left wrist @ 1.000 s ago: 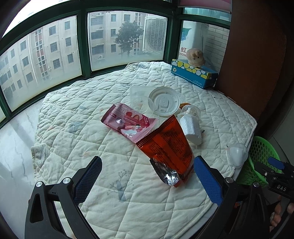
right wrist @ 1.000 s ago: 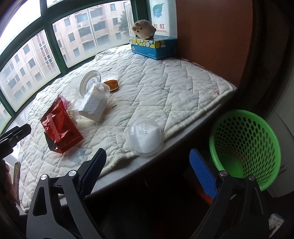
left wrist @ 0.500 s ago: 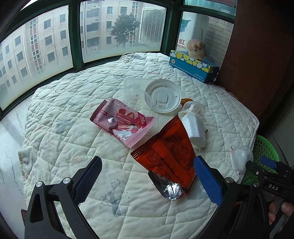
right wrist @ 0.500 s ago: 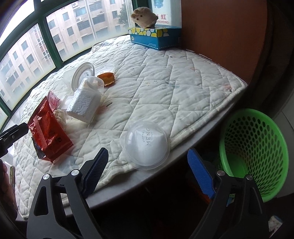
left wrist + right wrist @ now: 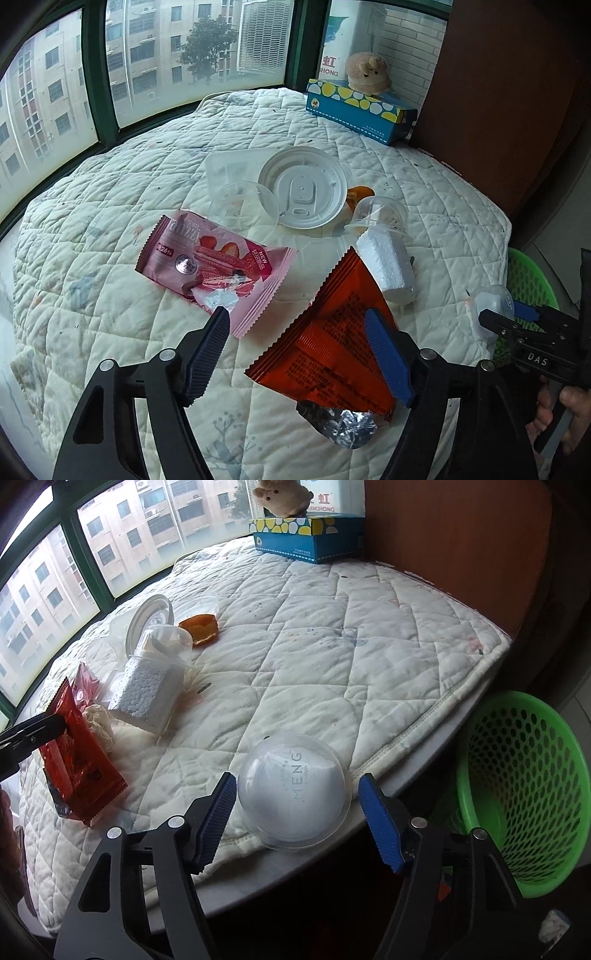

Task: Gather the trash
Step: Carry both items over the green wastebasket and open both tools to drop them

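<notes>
Trash lies on a white quilted pad [image 5: 110, 206]. My left gripper [image 5: 297, 325] is open; its right finger lies over the orange-red snack wrapper [image 5: 332, 350], its left finger at the corner of the pink wafer wrapper [image 5: 214, 258]. Behind are a white lid [image 5: 304, 186], clear containers [image 5: 236, 197] and a clear cup with white foam [image 5: 386, 266]. My right gripper [image 5: 297, 794] is open, its fingers on either side of a clear dome lid [image 5: 293, 794] at the pad's near edge. The green basket [image 5: 524, 775] stands to the right, below the ledge.
A blue tissue box [image 5: 360, 110] with a plush toy [image 5: 367, 72] sits at the back by the brown wall. Windows line the far side. An orange food piece [image 5: 199, 627] lies in a clear tub. The ledge edge [image 5: 424, 760] drops off by the basket.
Both grippers moved forward. The left one came down over the orange-red wrapper. The right one closed in until its fingers flank the dome lid. Neither has gripped anything.
</notes>
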